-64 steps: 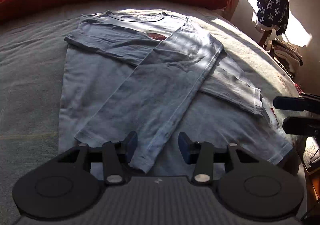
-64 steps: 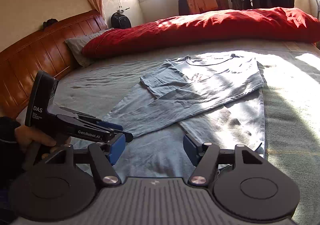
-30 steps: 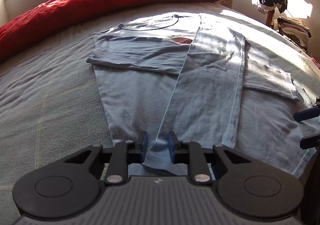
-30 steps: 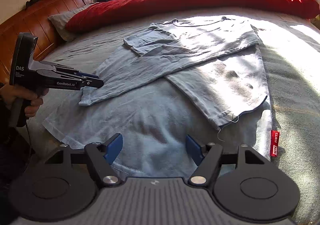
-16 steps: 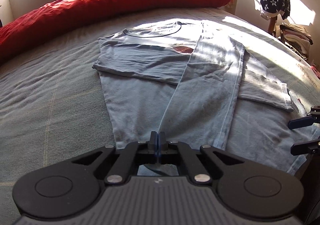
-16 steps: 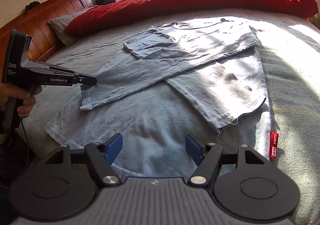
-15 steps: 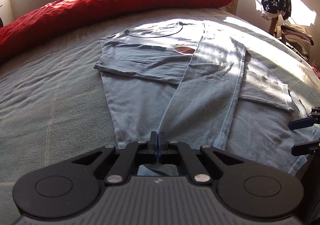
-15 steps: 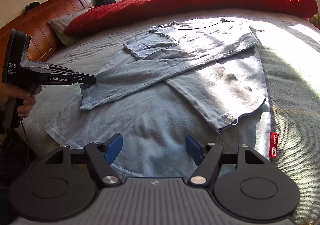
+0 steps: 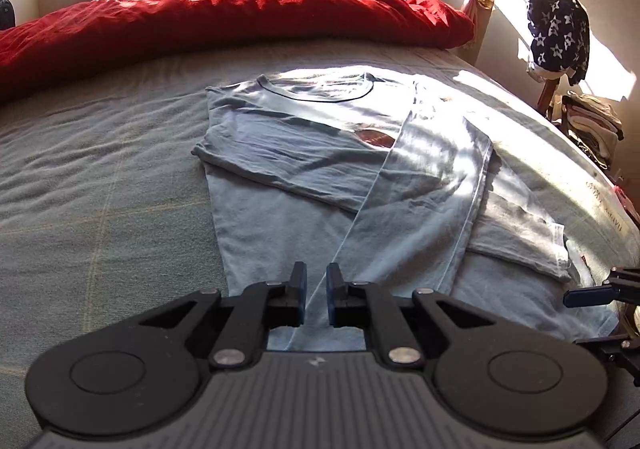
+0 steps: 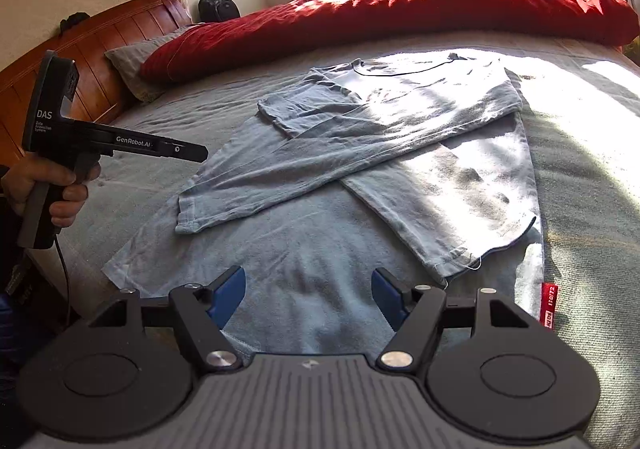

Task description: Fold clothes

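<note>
The left gripper (image 9: 316, 291), lettered "DAS" and "GenRobot.AI", is parting its jaws narrowly, gripping nothing; the right gripper (image 10: 308, 291) is gaping wide over the light-blue long-sleeved shirt (image 10: 320, 249) near the bed's (image 10: 592, 185) front edge.

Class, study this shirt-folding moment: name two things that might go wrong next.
1. The left claw, whose jaws have just been opening with nothing between them, is clear of the sleeve, which lies slantwise across the other sleeve; folding the shirt now may give a lopsided bundle.
2. The open right claw hovers over the shirt's lower part, flat on the bed cover; it may pinch cover with shirt.
</note>
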A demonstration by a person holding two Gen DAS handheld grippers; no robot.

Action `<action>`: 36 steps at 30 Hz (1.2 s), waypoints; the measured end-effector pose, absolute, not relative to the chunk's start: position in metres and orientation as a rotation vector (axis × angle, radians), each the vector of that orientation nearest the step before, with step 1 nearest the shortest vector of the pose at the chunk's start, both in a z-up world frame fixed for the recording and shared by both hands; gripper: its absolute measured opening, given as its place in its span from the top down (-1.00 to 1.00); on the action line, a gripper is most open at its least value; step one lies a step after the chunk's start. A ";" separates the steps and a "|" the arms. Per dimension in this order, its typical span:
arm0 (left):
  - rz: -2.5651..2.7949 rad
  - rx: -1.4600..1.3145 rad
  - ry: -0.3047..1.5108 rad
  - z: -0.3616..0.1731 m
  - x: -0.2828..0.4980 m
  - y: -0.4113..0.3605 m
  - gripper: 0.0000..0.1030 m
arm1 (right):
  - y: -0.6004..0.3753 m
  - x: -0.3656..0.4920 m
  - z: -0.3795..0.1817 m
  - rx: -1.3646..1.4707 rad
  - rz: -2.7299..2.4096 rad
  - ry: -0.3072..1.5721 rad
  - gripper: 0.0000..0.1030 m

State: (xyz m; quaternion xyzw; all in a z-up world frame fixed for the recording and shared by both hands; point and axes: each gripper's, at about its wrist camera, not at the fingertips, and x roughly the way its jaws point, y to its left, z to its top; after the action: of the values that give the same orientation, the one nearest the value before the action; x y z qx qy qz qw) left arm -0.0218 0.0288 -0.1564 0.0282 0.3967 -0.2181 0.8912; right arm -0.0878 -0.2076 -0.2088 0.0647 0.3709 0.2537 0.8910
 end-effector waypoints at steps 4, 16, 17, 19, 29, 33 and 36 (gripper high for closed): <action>-0.536 0.050 0.808 -0.162 -0.014 -0.007 0.79 | -0.205 -0.086 -0.209 0.136 0.533 0.768 -0.43; -0.572 -0.047 0.924 -0.192 -0.044 0.000 0.69 | -0.218 -0.086 -0.229 0.164 0.514 0.807 -0.47; -0.555 -0.034 0.916 -0.189 -0.051 0.005 0.69 | -0.218 -0.087 -0.231 0.169 0.519 0.805 -0.49; -0.517 0.001 0.880 -0.181 -0.063 0.011 0.52 | -0.219 -0.087 -0.233 0.179 0.526 0.800 -0.54; -0.469 0.006 0.847 -0.179 -0.098 0.021 0.16 | -0.211 -0.091 -0.237 0.180 0.542 0.791 -0.95; -0.455 0.043 0.790 -0.171 -0.095 0.019 0.08 | -0.208 -0.089 -0.227 0.152 0.531 0.786 -0.96; -0.432 0.000 0.819 -0.180 -0.084 0.022 0.08 | -0.212 -0.081 -0.209 0.120 0.512 0.732 -0.96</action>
State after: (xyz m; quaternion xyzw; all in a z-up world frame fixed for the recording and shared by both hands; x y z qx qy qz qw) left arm -0.0837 0.0222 -0.1796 0.0002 0.3948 -0.2082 0.8949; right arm -0.0814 -0.2119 -0.2090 0.0581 0.3537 0.2473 0.9002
